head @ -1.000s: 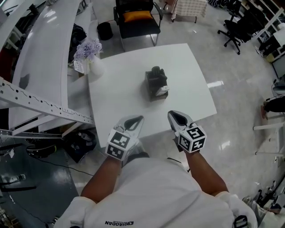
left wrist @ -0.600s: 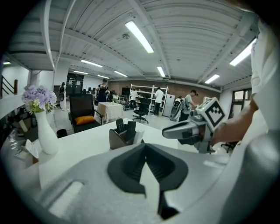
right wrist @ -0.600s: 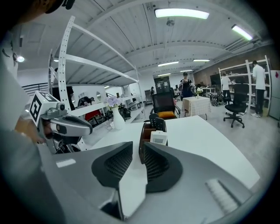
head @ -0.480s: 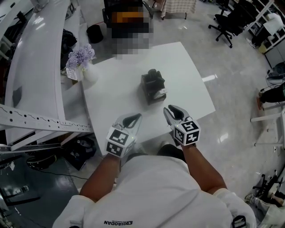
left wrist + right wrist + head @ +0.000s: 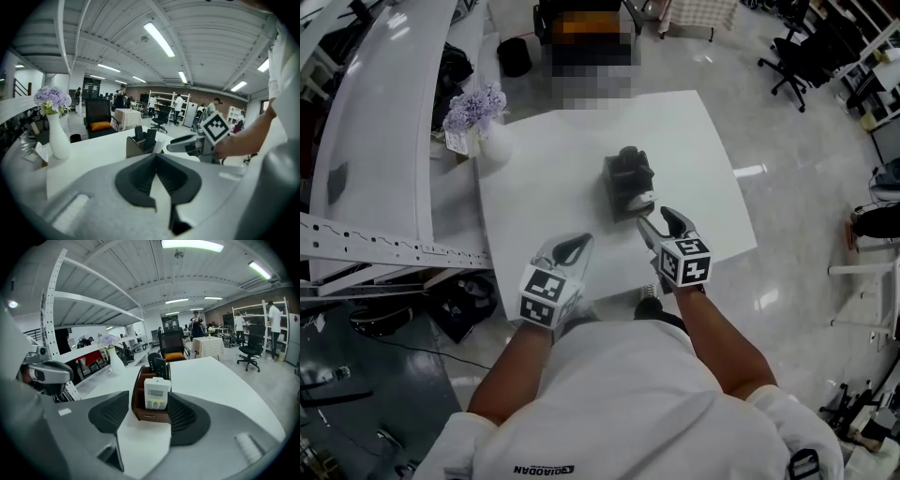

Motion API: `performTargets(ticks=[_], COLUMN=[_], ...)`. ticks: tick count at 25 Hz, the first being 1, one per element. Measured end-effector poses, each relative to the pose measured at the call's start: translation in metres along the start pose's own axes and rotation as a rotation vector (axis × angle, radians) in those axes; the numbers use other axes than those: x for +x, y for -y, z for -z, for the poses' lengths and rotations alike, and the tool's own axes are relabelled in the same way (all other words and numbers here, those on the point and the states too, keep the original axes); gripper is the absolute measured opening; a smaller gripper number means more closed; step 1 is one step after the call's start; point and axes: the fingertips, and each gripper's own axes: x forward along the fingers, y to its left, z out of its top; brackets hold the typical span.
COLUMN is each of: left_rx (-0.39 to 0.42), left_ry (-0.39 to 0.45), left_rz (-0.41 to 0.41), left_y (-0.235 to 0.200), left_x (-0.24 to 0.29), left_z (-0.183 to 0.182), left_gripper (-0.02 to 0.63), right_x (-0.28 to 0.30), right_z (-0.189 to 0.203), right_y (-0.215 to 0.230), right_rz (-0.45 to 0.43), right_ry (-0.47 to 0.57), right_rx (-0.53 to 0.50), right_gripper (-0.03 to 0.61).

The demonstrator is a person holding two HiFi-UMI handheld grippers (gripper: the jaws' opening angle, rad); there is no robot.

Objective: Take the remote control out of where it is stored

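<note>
Nearest the person, the left gripper [image 5: 570, 251] hovers over the near edge of the white surface [image 5: 544, 187], jaws together on nothing, apparently idle. Just ahead, the right gripper [image 5: 660, 228] has just been opening its jaws. They stand wide with nothing pressed between them, framing a dark brown holder [image 5: 139, 403] close in front, likely lining up a grab. The holder's front compartment holds 1 white remote control [image 5: 156, 393] upright, top sticking out. Its rear compartments hold 2 dark remotes [image 5: 158, 365], also upright. Farther left stands a white vase [image 5: 494, 145] of purple flowers.
</note>
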Motion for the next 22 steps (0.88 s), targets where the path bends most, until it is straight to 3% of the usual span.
performTargets(ticks=[16,22], left_rx=[-0.028,-0.03], left_ry=[-0.001,-0.003], left_rz=[-0.044,-0.055], left_y=[-0.012,-0.016], left_x=[0.009,0.006], left_z=[-0.006,-0.005], left_gripper=[0.002,0.002], right_x=[0.049,0.052], right_z=[-0.004,-0.008], right_y=[0.016,0.02], right_rz=[0.001,0.013], right_ry=[-0.042,-0.038], right_rx=[0.039,0.026], right_gripper=[0.293,0.259])
